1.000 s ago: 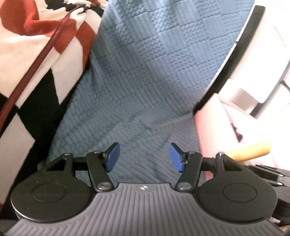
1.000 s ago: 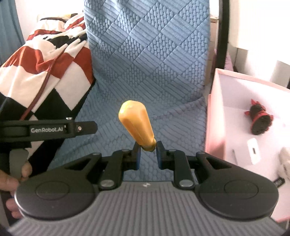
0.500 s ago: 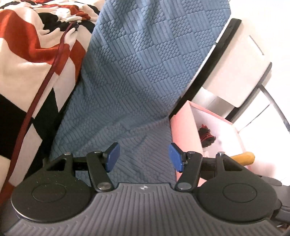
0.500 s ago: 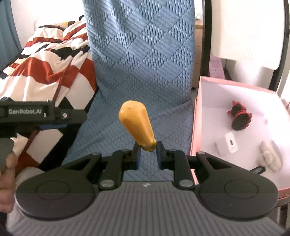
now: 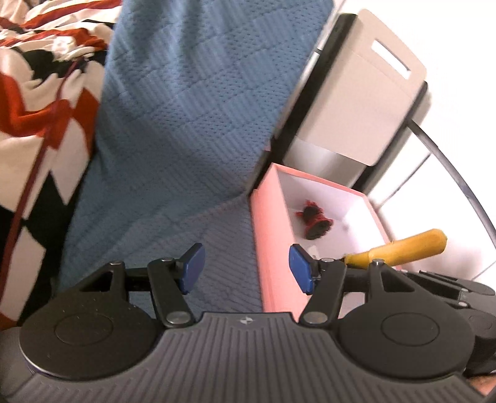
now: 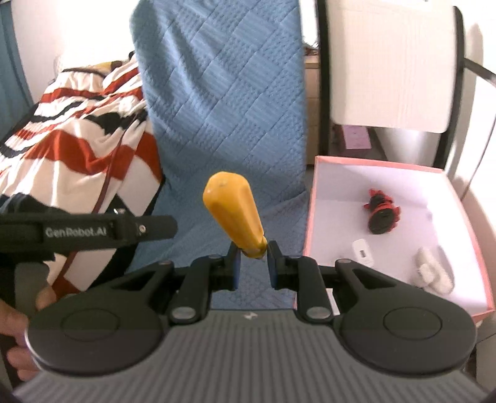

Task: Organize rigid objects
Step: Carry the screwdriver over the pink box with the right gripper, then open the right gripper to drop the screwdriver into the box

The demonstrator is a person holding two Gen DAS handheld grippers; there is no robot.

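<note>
The right gripper (image 6: 251, 259) is pinching the yellow tapered plastic handle (image 6: 233, 210), long axis pointing toward twelve o'clock, with the pink-walled open cardboard box (image 6: 310, 217) probably nearest at three o'clock, while the left gripper (image 5: 246, 269) is hanging spread and empty.

We saw a blue quilted cover (image 6: 223, 102) draped over a chair back and seat. To its left lay a bedspread (image 6: 77, 130) patterned in red, white and black. To the right stood a white chair back (image 6: 393, 62) in a dark frame. Strong daylight washed out the pale wall (image 6: 71, 28) behind the bed.
</note>
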